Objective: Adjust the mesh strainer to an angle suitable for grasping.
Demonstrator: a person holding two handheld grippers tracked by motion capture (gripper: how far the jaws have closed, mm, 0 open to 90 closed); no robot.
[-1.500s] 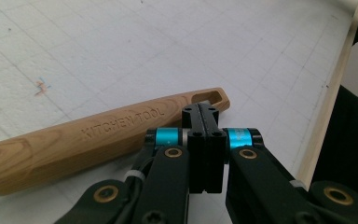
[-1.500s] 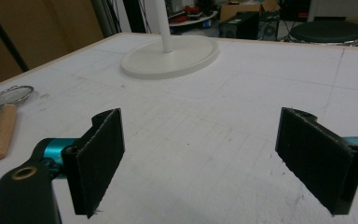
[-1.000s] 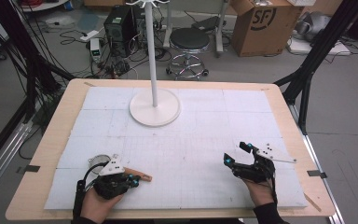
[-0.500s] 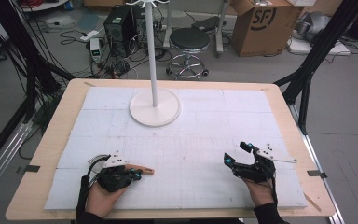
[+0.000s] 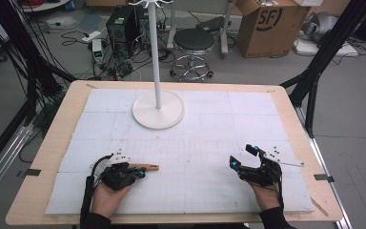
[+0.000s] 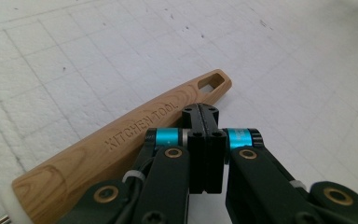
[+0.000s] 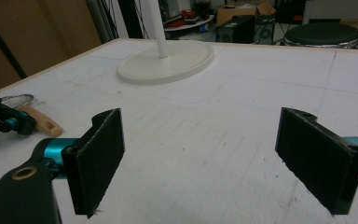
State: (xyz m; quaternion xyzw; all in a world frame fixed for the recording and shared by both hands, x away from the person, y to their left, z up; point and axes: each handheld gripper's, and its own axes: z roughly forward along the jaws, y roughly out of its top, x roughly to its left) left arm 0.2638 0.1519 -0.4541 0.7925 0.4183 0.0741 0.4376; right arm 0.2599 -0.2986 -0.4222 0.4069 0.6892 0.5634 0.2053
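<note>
left gripper (image 6: 206, 114) jaws closed beside wooden handle (image 6: 121, 144), engraving legible close up; right gripper (image 7: 200, 158) jaws wide apart.

The wooden handle (image 6: 121, 142) is partly covered by the left gripper (image 6: 206, 109), and its working end is cut off at the left gripper view's edge. The white stand (image 5: 157, 107) is cropped at the high view's top.

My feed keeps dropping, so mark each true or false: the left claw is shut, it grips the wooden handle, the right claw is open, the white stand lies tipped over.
1. The left claw is shut. True.
2. It grips the wooden handle. False: the handle lies beside its closed jaws on the mat.
3. The right claw is open. True, with nothing between its jaws.
4. The white stand lies tipped over. False: it stands upright on its round base.
</note>
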